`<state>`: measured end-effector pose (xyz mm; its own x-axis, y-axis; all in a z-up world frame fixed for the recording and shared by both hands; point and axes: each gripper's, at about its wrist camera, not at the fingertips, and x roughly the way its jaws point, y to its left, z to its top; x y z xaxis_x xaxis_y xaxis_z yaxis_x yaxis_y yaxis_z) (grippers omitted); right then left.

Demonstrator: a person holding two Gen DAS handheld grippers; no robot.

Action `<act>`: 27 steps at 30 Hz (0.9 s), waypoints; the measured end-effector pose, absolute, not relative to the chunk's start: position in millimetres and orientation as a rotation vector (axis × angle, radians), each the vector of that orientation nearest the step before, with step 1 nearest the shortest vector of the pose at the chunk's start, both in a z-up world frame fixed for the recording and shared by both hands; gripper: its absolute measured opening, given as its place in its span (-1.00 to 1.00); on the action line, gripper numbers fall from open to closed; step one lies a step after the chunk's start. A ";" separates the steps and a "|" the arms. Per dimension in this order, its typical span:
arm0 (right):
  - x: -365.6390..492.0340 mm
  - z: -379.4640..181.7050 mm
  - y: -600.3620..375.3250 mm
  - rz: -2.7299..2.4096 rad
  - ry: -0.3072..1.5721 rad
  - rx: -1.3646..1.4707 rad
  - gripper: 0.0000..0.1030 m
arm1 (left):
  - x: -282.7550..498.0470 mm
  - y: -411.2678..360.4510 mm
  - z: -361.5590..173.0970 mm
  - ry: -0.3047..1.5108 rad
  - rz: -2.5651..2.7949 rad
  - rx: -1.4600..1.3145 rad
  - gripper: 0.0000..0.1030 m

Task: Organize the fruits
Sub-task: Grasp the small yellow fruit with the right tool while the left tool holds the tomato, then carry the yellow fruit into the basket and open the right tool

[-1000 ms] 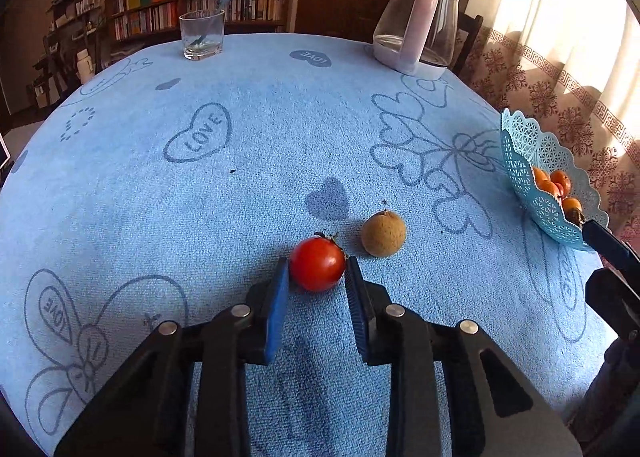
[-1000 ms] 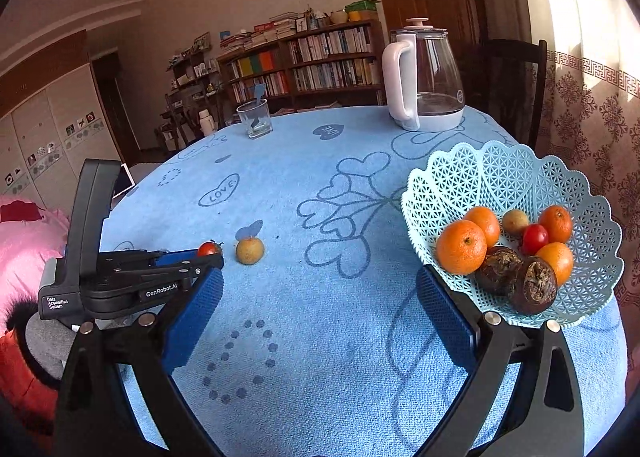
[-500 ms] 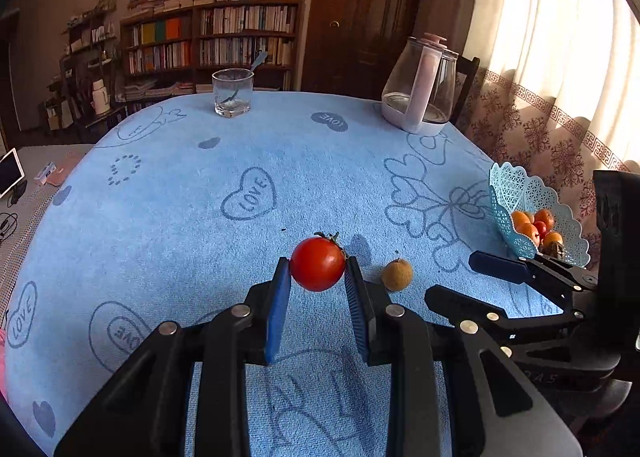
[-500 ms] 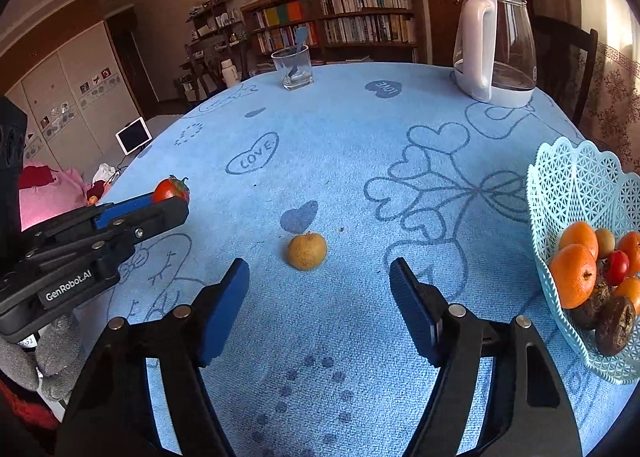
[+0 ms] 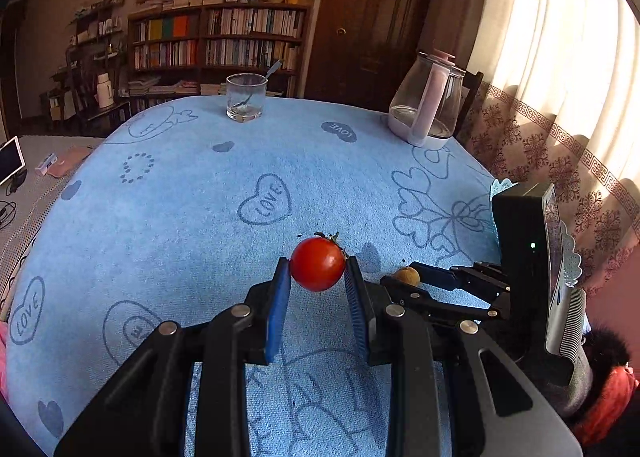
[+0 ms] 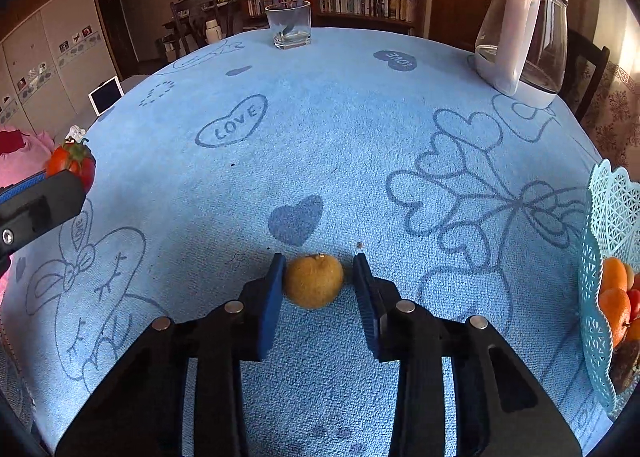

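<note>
- The left gripper [image 5: 318,277], at the lower centre of its view, is clamped on a small round red tomato [image 5: 317,270] lifted off the blue heart-print tablecloth [image 5: 200,217].
- The right gripper [image 6: 318,281], at lower centre, has closed around a small round tan fruit [image 6: 314,280] on the cloth; the left pad touches, the right looks just apart.
- The pale-blue lattice plastic basket [image 6: 600,241] at the right edge already holds oranges [image 6: 614,309]; both fruits remain to go in.

In the right wrist view the picture's right edge cuts the fruit basket [image 6: 608,217], so only slivers of its fruit show. In the left wrist view the right tool [image 5: 404,284] hides most of the brown fruit [image 5: 409,275] and nearly all of that basket. The book spines on the bookshelf [image 5: 224,41] are too small to read.
</note>
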<state>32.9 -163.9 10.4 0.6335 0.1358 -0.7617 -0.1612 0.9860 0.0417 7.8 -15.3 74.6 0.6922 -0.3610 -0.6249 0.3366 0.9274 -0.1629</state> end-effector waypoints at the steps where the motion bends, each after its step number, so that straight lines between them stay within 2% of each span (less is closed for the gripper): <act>1: 31.5 11.3 -164.0 0.169 0.862 -0.031 -0.44 | 7.9 -15.5 74.4 0.707 -0.386 -0.037 -0.45; 27: -33.8 86.6 -248.6 0.065 0.633 0.199 -0.44 | 7.2 -19.5 70.2 0.720 -0.382 -0.034 -0.45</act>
